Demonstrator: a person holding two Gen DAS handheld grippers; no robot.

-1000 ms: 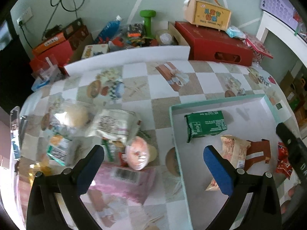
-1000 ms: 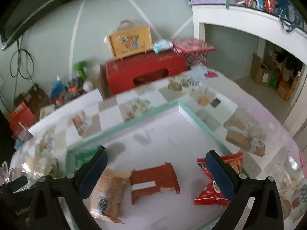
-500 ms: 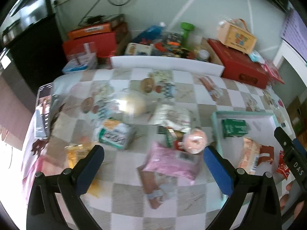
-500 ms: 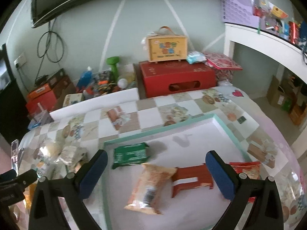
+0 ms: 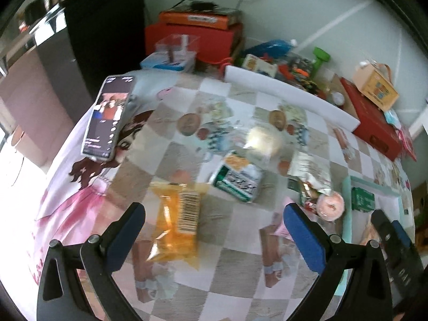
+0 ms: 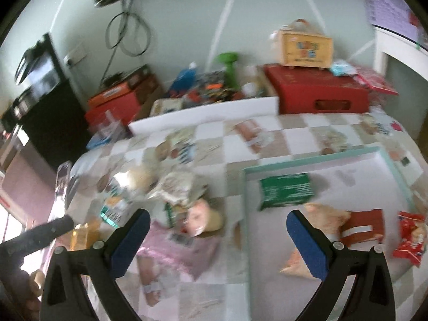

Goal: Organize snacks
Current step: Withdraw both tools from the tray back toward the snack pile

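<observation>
My left gripper (image 5: pixel 214 238) is open and empty above the checkered tablecloth. An orange snack packet (image 5: pixel 175 220) lies just ahead of its left finger. A green-and-white packet (image 5: pixel 236 178), a silver bag (image 5: pixel 311 172) and a round pink snack (image 5: pixel 330 206) lie further right. My right gripper (image 6: pixel 218 243) is open and empty over the edge of the teal-rimmed tray (image 6: pixel 315 160). The tray holds a green box (image 6: pixel 286 191), a tan packet (image 6: pixel 325 214), a red-brown packet (image 6: pixel 361 227) and a red bag (image 6: pixel 409 236). A pink packet (image 6: pixel 176 248) lies left of the tray.
A phone (image 5: pixel 107 120) lies at the table's left edge. A white board (image 5: pixel 289 91) stands along the far edge, with red boxes (image 6: pixel 315 92), a yellow carton (image 6: pixel 305 46) and clutter behind it. The table drops off at the left.
My left gripper has swung left, from the tray to over the orange packet. My right gripper has also swung left, to the tray's left edge. Both stayed open.
</observation>
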